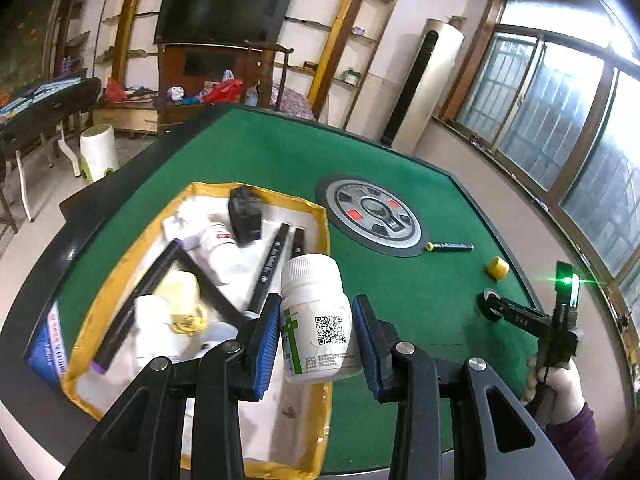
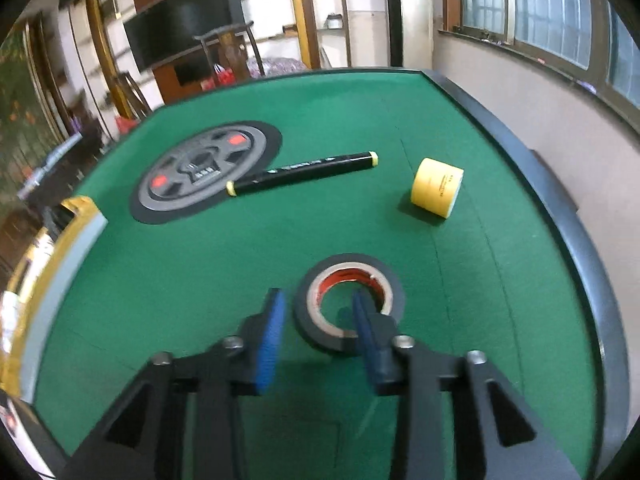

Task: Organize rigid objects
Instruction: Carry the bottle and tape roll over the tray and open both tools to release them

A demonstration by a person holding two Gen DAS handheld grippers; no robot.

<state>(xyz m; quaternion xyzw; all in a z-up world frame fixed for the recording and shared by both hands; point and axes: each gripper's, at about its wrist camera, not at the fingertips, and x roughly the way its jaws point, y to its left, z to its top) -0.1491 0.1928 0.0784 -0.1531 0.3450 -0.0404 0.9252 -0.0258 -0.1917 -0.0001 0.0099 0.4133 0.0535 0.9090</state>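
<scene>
The left gripper (image 1: 316,338) is spread wide around a white pill bottle (image 1: 316,320), which sits tilted between the two blue pads. The left pad lies against the bottle's side; on the right a thin gap shows between pad and bottle — so the jaws are apart and not squeezing it. Whether the bottle is in the air or resting on something is hard to tell from this angle. It hangs over the near right edge of a yellow-rimmed tray (image 1: 320,216) that holds black markers (image 1: 272,264), other white bottles and a dark object, all blurred.

The right gripper (image 2: 318,320) is also open. Its right finger reaches down inside the hole of a black tape roll (image 2: 348,304) lying flat on the green table (image 2: 200,260), while the left finger stands just outside the roll's rim — the roll's wall is between them, not yet pinched. Farther back lie a black marker with yellow ends (image 2: 302,172) and a yellow tape roll (image 2: 437,187), well apart from the gripper.
</scene>
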